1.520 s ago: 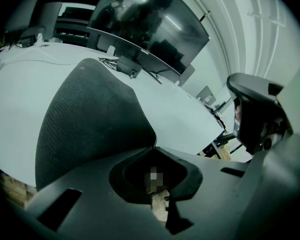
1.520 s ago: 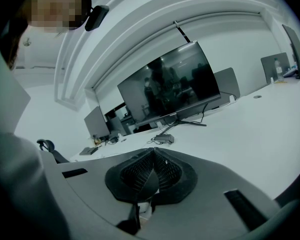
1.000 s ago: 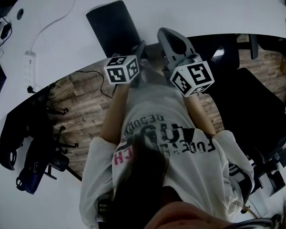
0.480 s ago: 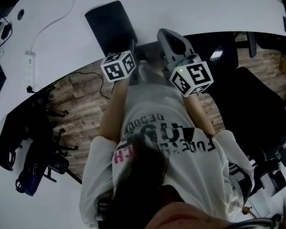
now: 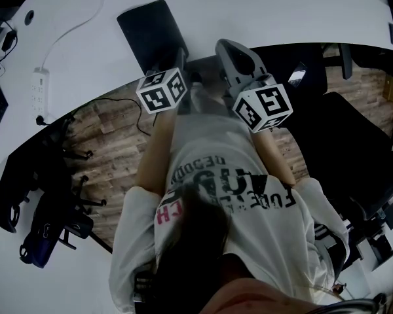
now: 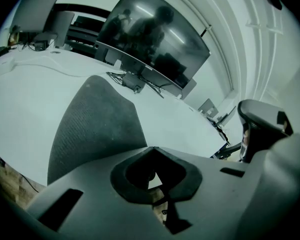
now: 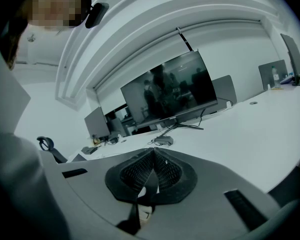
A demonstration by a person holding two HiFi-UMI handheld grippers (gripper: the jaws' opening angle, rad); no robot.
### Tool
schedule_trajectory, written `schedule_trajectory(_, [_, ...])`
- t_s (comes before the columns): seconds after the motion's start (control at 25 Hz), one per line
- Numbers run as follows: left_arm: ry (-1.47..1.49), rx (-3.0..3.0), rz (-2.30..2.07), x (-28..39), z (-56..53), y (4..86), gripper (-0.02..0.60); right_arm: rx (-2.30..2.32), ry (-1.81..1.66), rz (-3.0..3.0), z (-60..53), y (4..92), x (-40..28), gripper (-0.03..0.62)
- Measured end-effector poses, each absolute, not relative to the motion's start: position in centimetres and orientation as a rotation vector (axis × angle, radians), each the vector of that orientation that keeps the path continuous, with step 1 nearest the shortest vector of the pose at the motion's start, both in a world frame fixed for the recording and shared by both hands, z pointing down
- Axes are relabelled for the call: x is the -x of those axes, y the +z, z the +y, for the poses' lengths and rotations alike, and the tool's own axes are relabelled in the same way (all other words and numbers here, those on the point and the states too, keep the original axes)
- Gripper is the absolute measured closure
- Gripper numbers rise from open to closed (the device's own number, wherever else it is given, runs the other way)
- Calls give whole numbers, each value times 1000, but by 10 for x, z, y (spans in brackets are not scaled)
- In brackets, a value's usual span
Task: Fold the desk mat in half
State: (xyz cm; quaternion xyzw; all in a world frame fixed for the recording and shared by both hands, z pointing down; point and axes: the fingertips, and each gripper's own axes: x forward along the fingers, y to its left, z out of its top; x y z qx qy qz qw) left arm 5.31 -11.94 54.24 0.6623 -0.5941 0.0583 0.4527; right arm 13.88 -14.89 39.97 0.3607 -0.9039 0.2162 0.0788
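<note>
The mat [image 5: 150,34] lies by the desk [image 5: 281,12] edge, its long axis running 11 to 5 o'clock. The left claw [image 6: 154,150] is clenched at the mat's near right corner, with the mat stretching toward 11 — whether it pinches the mat, I can't tell. The right claw [image 7: 153,150] is clenched on nothing and sits farther off, at 3 — bare desk lies beyond at 12.

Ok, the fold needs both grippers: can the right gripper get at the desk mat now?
Probably yes: the right gripper is at the edge of the desk, just right of the desk mat, with bare desk between. Its jaws are shut, so they must open first.
</note>
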Motion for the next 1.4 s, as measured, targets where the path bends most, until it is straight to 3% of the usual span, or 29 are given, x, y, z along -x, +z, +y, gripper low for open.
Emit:
schedule_trajectory(0.72, [34,-1779,-1660,-22,-141,469,580,-1040,603,-2761,-150,386,-133,594])
schedule_trajectory(1.4, [-175,-1978,-1948,19,-131,333,580,-955,475,-2909,-158,337,-113,594])
